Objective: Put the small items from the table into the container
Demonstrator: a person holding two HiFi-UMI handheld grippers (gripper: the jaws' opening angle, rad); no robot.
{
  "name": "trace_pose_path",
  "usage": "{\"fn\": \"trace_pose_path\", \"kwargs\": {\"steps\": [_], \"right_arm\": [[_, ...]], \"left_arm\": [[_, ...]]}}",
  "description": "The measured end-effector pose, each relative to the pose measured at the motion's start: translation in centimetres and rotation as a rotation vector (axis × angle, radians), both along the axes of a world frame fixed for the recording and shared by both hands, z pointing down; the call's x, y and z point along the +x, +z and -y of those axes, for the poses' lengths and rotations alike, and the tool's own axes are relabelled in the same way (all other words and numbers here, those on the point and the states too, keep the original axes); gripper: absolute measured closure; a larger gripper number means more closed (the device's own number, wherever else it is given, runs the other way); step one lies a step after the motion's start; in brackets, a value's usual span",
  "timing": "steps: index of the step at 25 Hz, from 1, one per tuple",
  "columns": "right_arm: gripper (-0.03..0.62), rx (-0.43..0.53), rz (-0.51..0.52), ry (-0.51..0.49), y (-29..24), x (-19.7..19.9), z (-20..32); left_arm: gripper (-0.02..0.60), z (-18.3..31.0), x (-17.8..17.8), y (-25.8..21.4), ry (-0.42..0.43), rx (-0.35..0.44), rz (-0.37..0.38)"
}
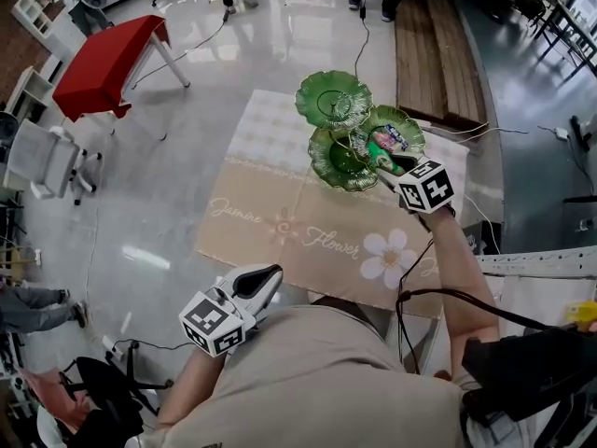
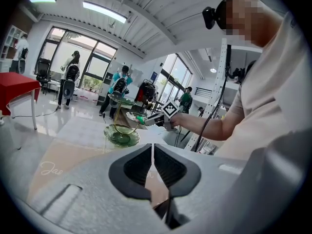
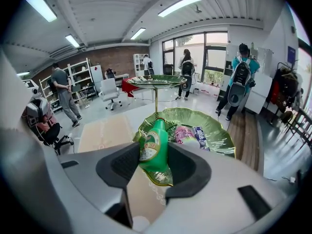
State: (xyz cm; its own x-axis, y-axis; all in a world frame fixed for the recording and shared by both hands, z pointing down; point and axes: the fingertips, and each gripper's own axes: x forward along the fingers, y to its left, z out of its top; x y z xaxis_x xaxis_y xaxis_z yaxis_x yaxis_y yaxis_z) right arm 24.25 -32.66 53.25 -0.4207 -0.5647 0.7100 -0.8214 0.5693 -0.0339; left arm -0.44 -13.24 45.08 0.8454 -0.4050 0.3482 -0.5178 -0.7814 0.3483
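— Where's my right arm?

— Your right arm (image 1: pixel 464 278) is stretched out across the beige tablecloth (image 1: pixel 280 222), forearm bare, with a black cable running beside it. It ends at the tiered green stand (image 1: pixel 333 99). The right gripper (image 1: pixel 384 164) tips forward and down, and its marker cube (image 1: pixel 426 187) faces up at you.

— And what's in it?

— In the right gripper view, your right gripper (image 3: pixel 153 162) is clamped on the green bottle (image 3: pixel 154 150), with a pad against each side of its body. The bottle stands nearly upright, with its cap pointing away from you and a little to the right. It hangs over the near rim of the leaf-shaped plate (image 3: pixel 222 138). A pink packet (image 3: pixel 183 134) and a blue-and-white packet (image 3: pixel 201 135) already lie in that plate, just behind the bottle. I can't tell whether the bottle touches the plate.

— And my left?

— Your left gripper (image 1: pixel 270 273) sits close to your body at the near edge of the table. Your elbow is bent and the gripper points forward, only slightly downward. In the left gripper view, your left gripper (image 2: pixel 153 165) has its jaws pressed together with nothing between them. It's well apart from the stand.
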Motion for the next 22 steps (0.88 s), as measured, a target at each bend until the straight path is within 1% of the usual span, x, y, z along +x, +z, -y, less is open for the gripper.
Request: {"fn": "trace_pose_path", "kwargs": {"steps": [3,7,14,18,22], "right_arm": [[0.411,-0.016,-0.011,0.005,0.3,0.0,0.1],[0.41,-0.012,-0.015,0.011,0.0,-0.3,0.1],[0.378,0.013,-0.006,0.07,-1.1,0.4,-0.6],[0.378,0.055,-0.01,0.124,-2.3,0.8,-1.6],[0.379,0.102,-0.009,0.158,-3.6,-0.1,-3.9]], "left_arm": [[0.571,-0.2,-0.3,-0.1,-0.006,0.003,-0.003],[0.571,-0.4,-1.1,-0.3,-0.016,0.005,-0.008],[0.571,-1.4,-2.4,-0.3,-0.014,0.005,-0.018],[0.571,-2.2,-3.2,-0.7,-0.002,0.017,-0.029],[0.571,-3.5,-4.4,-0.8,0.018,0.021,-0.037]]}}
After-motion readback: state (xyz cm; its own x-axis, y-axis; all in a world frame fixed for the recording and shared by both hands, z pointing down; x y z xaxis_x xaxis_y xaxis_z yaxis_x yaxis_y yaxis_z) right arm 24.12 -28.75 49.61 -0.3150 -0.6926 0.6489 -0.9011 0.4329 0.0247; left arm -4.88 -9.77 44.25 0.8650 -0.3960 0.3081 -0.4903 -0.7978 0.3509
